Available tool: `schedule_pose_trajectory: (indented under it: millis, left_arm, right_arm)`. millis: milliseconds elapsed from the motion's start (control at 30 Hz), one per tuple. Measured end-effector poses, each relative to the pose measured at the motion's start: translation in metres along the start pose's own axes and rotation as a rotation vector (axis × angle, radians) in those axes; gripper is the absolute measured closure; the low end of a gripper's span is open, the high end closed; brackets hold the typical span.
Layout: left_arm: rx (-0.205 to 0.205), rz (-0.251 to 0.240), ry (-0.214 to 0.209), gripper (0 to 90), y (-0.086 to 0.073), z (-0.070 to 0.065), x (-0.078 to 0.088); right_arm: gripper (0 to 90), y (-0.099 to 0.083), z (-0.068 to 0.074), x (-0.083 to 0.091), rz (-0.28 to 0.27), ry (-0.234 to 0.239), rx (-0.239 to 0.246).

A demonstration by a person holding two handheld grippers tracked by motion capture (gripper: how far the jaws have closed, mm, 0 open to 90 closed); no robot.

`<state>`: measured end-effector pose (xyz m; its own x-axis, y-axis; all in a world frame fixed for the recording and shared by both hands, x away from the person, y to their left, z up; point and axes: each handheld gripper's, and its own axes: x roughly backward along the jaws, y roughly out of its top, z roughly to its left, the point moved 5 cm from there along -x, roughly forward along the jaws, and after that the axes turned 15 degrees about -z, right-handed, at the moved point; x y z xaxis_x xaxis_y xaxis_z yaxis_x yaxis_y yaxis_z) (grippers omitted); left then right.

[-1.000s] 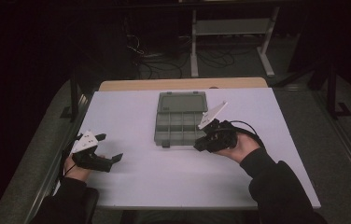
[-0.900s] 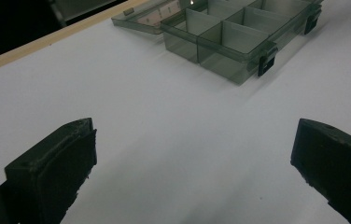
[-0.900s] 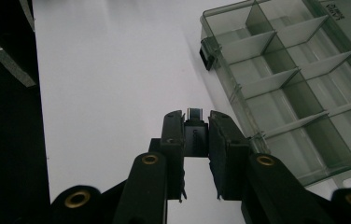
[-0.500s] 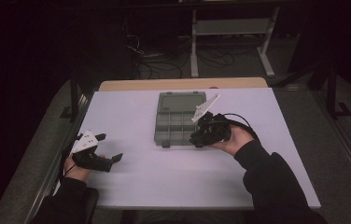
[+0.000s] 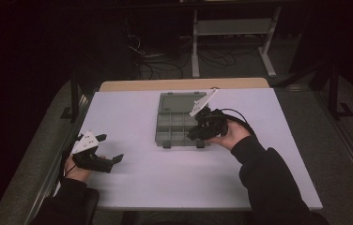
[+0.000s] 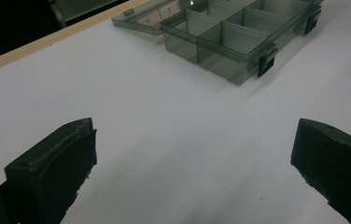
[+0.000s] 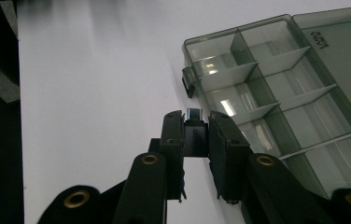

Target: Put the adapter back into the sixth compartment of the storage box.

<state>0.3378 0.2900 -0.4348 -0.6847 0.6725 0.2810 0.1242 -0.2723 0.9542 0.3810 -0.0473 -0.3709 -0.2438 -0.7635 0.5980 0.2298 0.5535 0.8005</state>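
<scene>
Resting on the white worktop (image 5: 165, 178), well left of the compartment box (image 5: 177, 123): left gripper (image 5: 116, 158), fingers (image 6: 52, 163) wide apart, nothing between them, pointed toward the box. At the box's right front corner: right gripper (image 5: 194, 133), fingers (image 7: 171, 140) clamped on a small dark adapter (image 7: 195, 133) with a metal plug end poking out, held just beside the front compartments.

Likely risk: adapter gripped only by its sides, so a twist or slip could drop it outside the box or onto a divider rather than cleanly into a cell. Another: gripper knocking the light plastic box and shoving it along the worktop, with no second gripper steadying it.

Count: one box, lid open and lying flat behind it; one adapter; two grippers; two latches on the front wall. Compartments apparently empty.
</scene>
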Motion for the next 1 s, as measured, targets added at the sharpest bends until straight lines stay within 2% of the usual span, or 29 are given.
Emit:
schedule_pose_trajectory:
  millis: [133,600,1000]
  left_arm:
    - [0.001,-0.002,0.0,0.0,0.0,0.0,0.0]
    - [0.001,-0.003,0.0,0.0,0.0,0.0,0.0]
    - [0.001,-0.003,-0.002,0.0,0.0,0.0,0.0]
  right_arm:
    - [74.9,0.003,-0.008,-0.002,-0.01,-0.005,-0.006]
    - [75.0,0.007,-0.018,-0.012,-0.023,-0.019,-0.032]
    - [74.9,0.009,-0.033,-0.033,-0.017,-0.027,-0.043]
